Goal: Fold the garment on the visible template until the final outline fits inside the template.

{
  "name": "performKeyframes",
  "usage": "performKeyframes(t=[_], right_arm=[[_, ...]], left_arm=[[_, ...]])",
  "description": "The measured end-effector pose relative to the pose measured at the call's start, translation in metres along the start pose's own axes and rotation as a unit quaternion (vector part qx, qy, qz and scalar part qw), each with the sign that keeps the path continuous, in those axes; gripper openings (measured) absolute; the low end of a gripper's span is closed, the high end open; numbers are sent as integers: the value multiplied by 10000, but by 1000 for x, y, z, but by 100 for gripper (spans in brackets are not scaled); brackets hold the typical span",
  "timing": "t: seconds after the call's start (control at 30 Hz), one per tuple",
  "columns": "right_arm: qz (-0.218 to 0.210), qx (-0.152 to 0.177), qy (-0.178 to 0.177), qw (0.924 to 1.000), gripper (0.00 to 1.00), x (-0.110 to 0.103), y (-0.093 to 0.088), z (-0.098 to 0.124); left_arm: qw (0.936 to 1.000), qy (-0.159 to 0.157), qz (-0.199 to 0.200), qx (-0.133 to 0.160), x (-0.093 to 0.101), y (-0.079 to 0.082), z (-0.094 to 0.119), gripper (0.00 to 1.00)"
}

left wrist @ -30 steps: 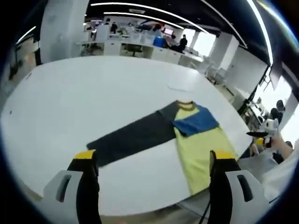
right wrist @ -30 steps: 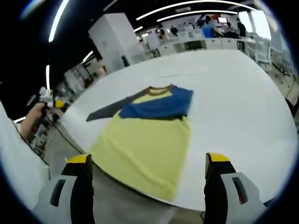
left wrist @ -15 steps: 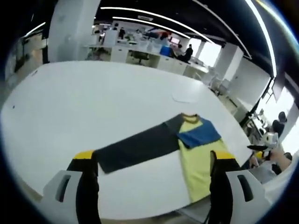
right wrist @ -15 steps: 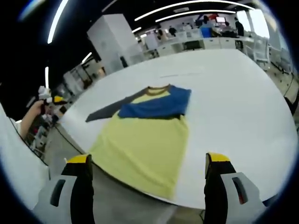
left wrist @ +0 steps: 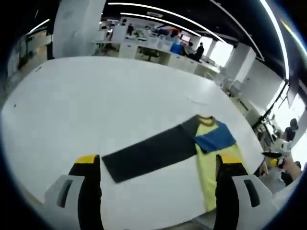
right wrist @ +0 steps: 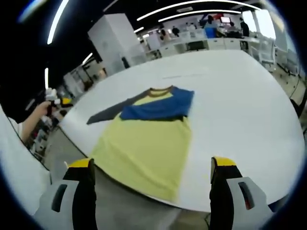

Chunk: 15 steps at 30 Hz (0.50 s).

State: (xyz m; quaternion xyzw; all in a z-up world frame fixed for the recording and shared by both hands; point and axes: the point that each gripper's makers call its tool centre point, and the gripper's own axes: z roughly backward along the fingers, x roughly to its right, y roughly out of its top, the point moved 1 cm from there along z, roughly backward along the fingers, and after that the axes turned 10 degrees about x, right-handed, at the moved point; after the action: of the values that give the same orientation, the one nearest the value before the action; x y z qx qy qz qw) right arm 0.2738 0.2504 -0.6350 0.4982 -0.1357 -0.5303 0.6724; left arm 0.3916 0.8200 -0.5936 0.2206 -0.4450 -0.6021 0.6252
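A long-sleeved shirt with a yellow body [right wrist: 146, 146] lies flat on a big white table [right wrist: 240, 96]. Its blue sleeve [right wrist: 160, 108] is folded across the chest, below the brown collar. The dark grey sleeve [left wrist: 151, 154] stretches straight out over the table. In the left gripper view the yellow body [left wrist: 211, 167] runs to the table's near edge. My left gripper [left wrist: 156, 165] is open above the near edge, in front of the grey sleeve. My right gripper [right wrist: 151, 167] hangs open over the shirt's hem, holding nothing. No template outline is visible.
A faint mark or thin sheet [left wrist: 196, 100] lies on the table beyond the collar. A hand holding the other gripper [right wrist: 50, 98] shows at the left of the right gripper view. Office desks and people [left wrist: 158, 45] stand far behind the table.
The left gripper view has shifted so the shirt sits further right and the grey sleeve more central. The right gripper view has barely moved. The shirt lies as before.
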Motion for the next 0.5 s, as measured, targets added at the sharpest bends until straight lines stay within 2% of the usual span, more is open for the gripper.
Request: performKeyframes(t=[0.37, 0.5], right_arm=[[-30, -95, -21, 9999, 100, -2, -2, -11], [-29, -142, 16, 9999, 100, -5, -2, -18]], left_arm=[[9993, 288, 211, -62, -26, -14, -21, 95], [9989, 401, 166, -179, -40, -26, -32, 93]])
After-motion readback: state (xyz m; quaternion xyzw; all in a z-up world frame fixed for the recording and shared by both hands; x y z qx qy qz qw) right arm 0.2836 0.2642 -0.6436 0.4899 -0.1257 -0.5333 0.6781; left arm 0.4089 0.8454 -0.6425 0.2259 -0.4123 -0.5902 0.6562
